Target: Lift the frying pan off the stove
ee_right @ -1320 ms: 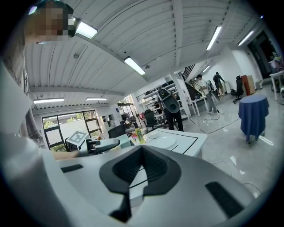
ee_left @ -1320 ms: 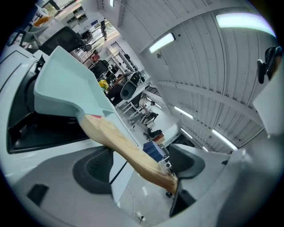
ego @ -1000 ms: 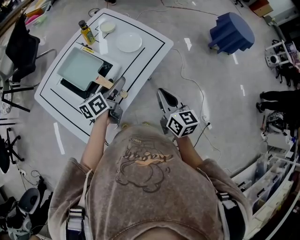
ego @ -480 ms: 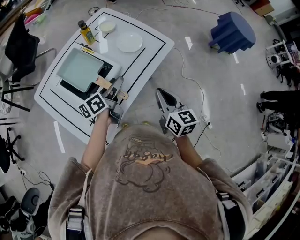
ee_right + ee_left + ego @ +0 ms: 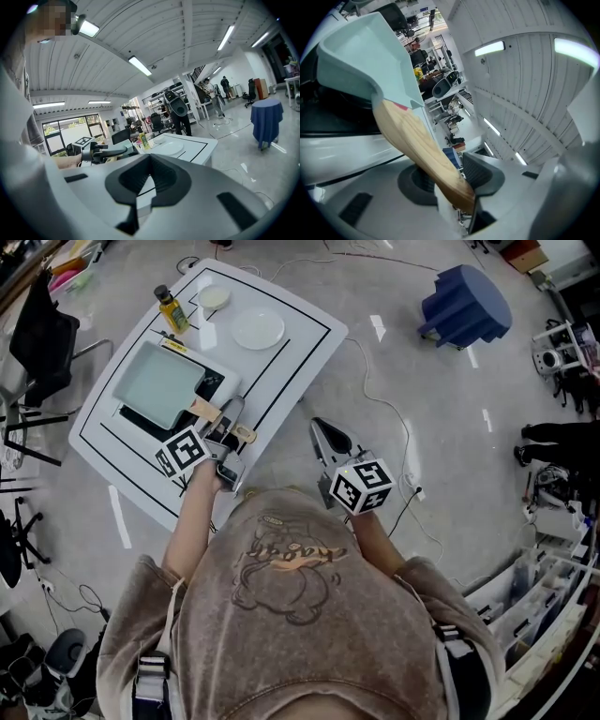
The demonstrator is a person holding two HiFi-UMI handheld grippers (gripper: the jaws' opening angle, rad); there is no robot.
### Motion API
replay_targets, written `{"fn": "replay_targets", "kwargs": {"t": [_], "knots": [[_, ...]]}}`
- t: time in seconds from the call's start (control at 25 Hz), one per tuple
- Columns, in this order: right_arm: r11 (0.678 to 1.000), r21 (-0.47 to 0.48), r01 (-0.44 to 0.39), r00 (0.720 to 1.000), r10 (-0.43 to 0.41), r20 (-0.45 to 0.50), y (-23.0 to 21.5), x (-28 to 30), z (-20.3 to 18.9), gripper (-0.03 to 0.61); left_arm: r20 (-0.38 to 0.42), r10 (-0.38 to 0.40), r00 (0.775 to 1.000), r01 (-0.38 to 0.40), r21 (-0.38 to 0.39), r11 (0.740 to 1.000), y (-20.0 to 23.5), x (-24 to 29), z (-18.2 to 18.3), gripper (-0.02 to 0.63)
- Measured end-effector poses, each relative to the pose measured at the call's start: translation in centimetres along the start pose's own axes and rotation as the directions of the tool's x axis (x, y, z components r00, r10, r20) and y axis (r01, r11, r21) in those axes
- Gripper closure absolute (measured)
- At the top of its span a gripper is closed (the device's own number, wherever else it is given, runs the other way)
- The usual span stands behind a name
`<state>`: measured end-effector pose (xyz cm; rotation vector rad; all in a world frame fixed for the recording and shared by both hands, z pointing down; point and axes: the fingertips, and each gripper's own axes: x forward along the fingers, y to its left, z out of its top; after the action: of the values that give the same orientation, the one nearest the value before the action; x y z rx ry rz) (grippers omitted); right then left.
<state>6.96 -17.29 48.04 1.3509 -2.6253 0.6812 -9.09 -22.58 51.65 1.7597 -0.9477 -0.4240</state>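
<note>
A pale green square frying pan (image 5: 157, 381) sits on a black stove (image 5: 214, 382) on the white table (image 5: 309, 329). Its wooden handle (image 5: 208, 410) points toward me. My left gripper (image 5: 225, 425) reaches over the table's near edge, and its jaws are closing with the handle between them. In the left gripper view the pan (image 5: 370, 51) fills the upper left. The wooden handle (image 5: 419, 150) runs down between the left gripper's (image 5: 447, 173) pads, and I see no firm press on it. My right gripper (image 5: 330, 437) hangs off the table to the right, shut and holding nothing, and shows the same (image 5: 149, 161) in its own view.
A bottle of oil (image 5: 172, 306), a small dish (image 5: 215, 296) and a white plate (image 5: 258, 326) stand on the table's far part. A blue stool (image 5: 464, 304) stands on the floor at the right, with a cable (image 5: 380, 399) between. A dark chair (image 5: 42, 338) is at the left.
My left gripper has slid forward along the wooden handle and its jaws have narrowed around it. The right gripper has barely moved, and the pan stays on the stove.
</note>
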Motion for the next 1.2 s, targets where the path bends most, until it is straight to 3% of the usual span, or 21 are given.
{"fn": "replay_targets", "kwargs": {"t": [0.28, 0.68, 0.84, 0.96, 1.2], "knots": [[1.000, -0.001, 0.003, 1.000, -0.003, -0.002, -0.5, 0.1, 0.0, 0.579, -0.001, -0.015, 1.000, 0.015, -0.087, 0.996, 0.1, 0.0, -0.1, 0.502], [1.000, -0.007, -0.006, 1.000, 0.005, -0.008, -0.4, 0.6, 0.1, 0.579, -0.021, -0.050, 0.999, 0.047, -0.100, 0.994, -0.2, -0.7, 0.5, 0.512], [1.000, -0.009, -0.009, 1.000, 0.009, -0.010, -0.3, 0.5, 0.1, 0.578, -0.011, -0.130, 0.991, 0.128, -0.137, 0.982, -1.9, -0.5, 0.4, 0.515], [1.000, -0.009, -0.010, 1.000, 0.010, -0.010, -0.2, 0.4, 0.0, 0.580, -0.036, -0.126, 0.991, 0.121, -0.120, 0.985, -2.0, -0.6, -0.1, 0.514], [1.000, -0.012, -0.006, 1.000, 0.006, -0.003, 0.0, 0.0, 0.0, 0.579, -0.076, -0.187, 0.979, 0.178, -0.111, 0.978, -4.4, -0.5, -1.2, 0.514]]}}
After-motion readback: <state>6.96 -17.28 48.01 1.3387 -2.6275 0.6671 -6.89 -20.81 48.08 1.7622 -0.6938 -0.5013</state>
